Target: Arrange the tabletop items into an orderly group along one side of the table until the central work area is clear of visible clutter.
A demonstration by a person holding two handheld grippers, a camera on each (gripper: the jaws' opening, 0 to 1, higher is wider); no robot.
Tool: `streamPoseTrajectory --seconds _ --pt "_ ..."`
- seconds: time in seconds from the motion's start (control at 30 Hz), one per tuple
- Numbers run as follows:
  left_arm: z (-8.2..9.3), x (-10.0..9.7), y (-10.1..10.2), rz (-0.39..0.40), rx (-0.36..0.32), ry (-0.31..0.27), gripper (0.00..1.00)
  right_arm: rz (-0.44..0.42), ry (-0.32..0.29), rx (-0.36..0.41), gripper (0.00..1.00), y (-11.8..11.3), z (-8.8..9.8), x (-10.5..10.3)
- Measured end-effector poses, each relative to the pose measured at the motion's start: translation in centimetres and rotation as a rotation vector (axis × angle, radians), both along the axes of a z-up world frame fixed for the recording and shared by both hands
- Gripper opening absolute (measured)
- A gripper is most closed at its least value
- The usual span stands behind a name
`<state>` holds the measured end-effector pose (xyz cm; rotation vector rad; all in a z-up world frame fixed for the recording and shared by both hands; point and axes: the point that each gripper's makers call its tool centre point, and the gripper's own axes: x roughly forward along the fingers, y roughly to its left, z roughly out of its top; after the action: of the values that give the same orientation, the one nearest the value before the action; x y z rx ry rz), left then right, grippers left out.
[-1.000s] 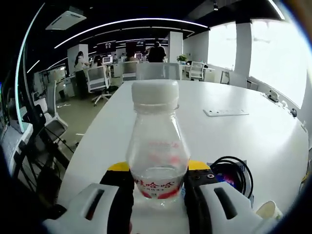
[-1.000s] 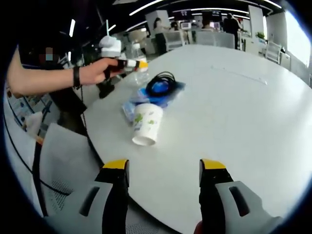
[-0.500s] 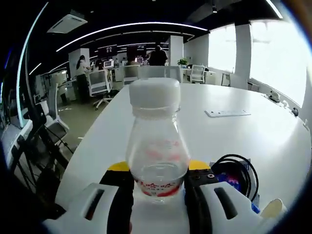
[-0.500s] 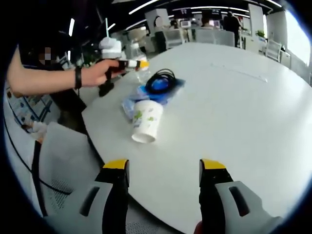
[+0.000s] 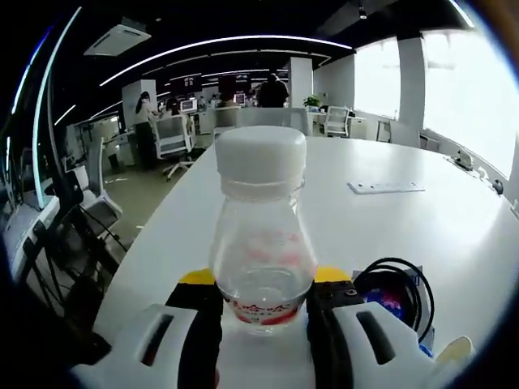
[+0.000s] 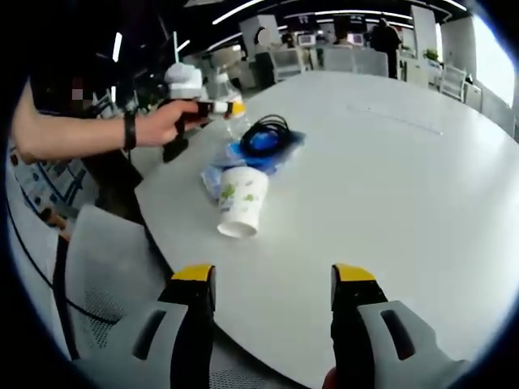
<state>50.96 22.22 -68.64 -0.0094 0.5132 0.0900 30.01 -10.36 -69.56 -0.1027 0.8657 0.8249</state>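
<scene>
Clear plastic bottle (image 5: 261,243) stands upright, clamped between the left gripper (image 5: 263,304) jaws; right gripper (image 6: 272,284) hangs spread and empty, paper cup (image 6: 239,203) lying ahead.

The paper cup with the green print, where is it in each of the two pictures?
Left gripper view: paper cup at the lower right edge, partly cut off.
Right gripper view: the cup lies on its side, left of centre, near the table edge.
Shared landmark: black coiled cable beside it.
</scene>
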Motion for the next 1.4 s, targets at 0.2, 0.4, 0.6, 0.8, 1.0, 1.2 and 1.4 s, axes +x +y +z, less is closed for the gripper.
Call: streamPoseTrajectory --seconds 0.2,0.4,0.6,0.8,1.0,1.2,1.4 --pt "0.0 -0.2 0.1 0.017 -0.005 0.000 0.40 0.003 -0.004 0.003 0.56 0.1 0.2 0.0" --pt "0.1 -0.3 -0.1 0.031 -0.068 -0.008 0.43 0.010 -0.019 0.008 0.57 0.3 0.5 0.3" --pt "1.0 -0.1 -0.6 -0.010 -0.041 -0.009 0.54 0.004 -0.019 0.015 0.57 0.3 0.4 0.2" --pt "1.0 -0.5 -0.4 -0.026 -0.047 0.001 0.52 0.000 -0.016 0.020 0.57 0.3 0.3 0.0" --pt "1.3 -0.9 -0.3 -0.040 -0.048 0.006 0.50 -0.001 -0.020 0.023 0.57 0.4 0.4 0.0" --pt "2.1 -1.4 0.0 -0.054 -0.047 0.003 0.50 -0.004 -0.029 0.033 0.57 0.5 0.7 0.1" --pt "2.9 -2.8 0.5 -0.061 -0.029 0.004 0.51 -0.007 -0.042 0.044 0.56 0.7 0.9 0.3"
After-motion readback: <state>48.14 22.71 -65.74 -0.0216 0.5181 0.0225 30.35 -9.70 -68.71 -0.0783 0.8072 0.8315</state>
